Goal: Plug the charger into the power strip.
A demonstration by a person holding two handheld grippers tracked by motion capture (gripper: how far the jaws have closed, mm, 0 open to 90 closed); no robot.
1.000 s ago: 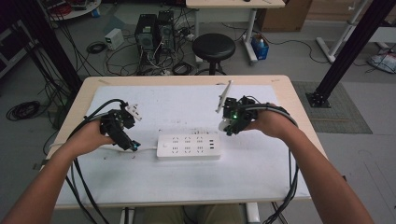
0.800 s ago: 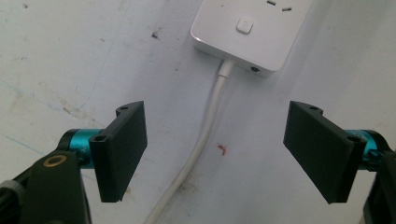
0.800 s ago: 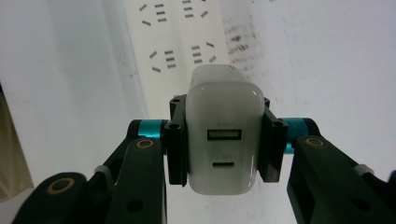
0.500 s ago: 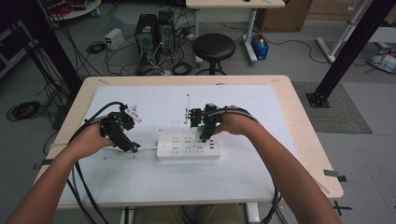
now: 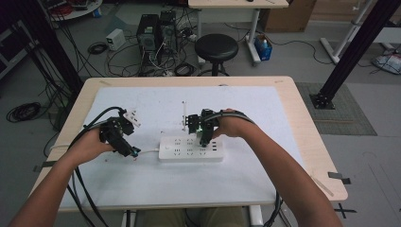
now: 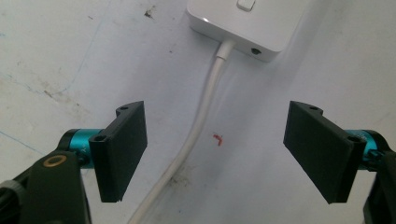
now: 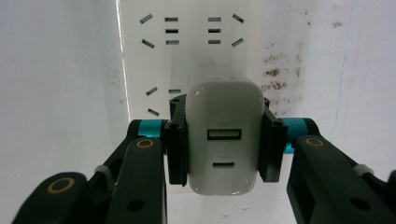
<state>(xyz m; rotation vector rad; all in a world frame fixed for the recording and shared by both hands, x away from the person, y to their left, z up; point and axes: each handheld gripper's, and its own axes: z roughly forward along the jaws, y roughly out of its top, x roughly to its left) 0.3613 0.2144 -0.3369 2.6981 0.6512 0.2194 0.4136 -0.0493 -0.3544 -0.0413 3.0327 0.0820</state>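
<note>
A white charger is pinched between the jaws of the right gripper, its two ports — one above the other — turned toward the right gripper view, and it is held directly over the white power strip that lies near the middle of the table. The step in hand is judged to be the plugging-in: the charger is poised over the strip's right-hand part, though whether its prongs are already seated cannot be told, since its underside is hidden by its own body. The next move would call for the prongs to be lined up with one socket's slots and pressed straight down, without tilt, while the strip is kept from sliding. The left gripper is held just off the strip's left end with its jaws spread apart and nothing between the pads; the strip's white cord runs on the table below the gap, untouched. A steadying hold there may be needed if the strip shifts under the push. By count: one charger, one power strip, one cord from its end, two grippers. In the right gripper view four socket groups are seen clear of the charger, with more hidden beneath it.
</note>
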